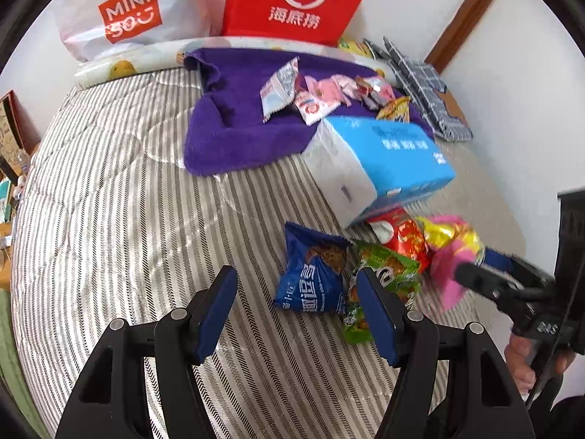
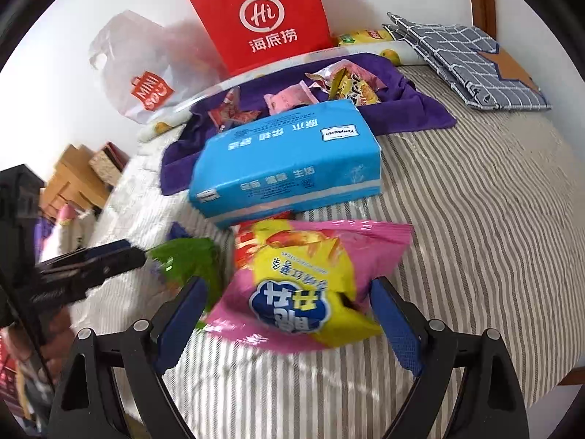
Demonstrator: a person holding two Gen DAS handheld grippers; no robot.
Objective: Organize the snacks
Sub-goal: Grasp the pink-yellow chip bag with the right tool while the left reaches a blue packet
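Observation:
A pink and yellow chips bag (image 2: 303, 285) lies on the striped bed (image 2: 475, 219) between the fingers of my right gripper (image 2: 289, 281), which stands open; its pads flank the bag without clearly pressing it. In the left wrist view that bag (image 1: 453, 252) is blurred beside the right gripper (image 1: 475, 274). My left gripper (image 1: 297, 274) hovers open and holds nothing, just above a blue snack bag (image 1: 314, 274) and a green one (image 1: 387, 267). A red snack bag (image 1: 402, 234) sits behind them. Small snack packets (image 1: 321, 95) lie on a purple towel (image 1: 234, 128).
A blue tissue pack (image 2: 289, 161) lies mid-bed behind the bags. A red paper bag (image 2: 263, 22) and a white plastic bag (image 2: 146, 73) stand against the wall. A folded checked cloth (image 2: 468, 62) is in the far right corner. The bed's wooden edge (image 2: 570, 373) is near right.

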